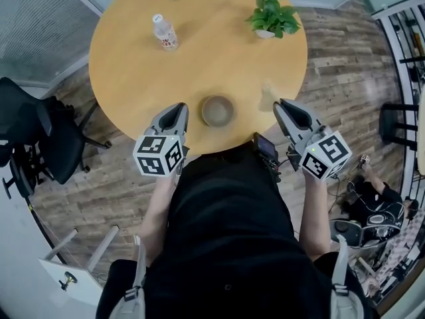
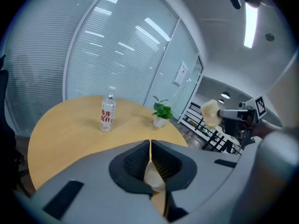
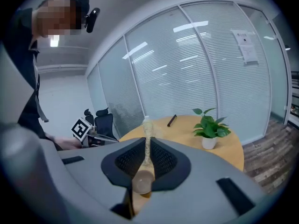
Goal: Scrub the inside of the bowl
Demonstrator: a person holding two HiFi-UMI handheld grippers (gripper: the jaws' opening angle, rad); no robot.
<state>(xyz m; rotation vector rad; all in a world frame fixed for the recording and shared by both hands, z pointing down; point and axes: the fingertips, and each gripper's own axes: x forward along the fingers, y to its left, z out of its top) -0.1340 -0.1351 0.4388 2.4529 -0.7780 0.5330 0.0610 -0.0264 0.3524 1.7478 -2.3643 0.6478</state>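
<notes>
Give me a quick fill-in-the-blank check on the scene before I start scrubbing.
1. The right gripper is shut on a ___.
2. The left gripper, jaws together, holds ___.
3. The bowl rests upright on the round wooden ___.

Missing words: sponge; nothing; table.
</notes>
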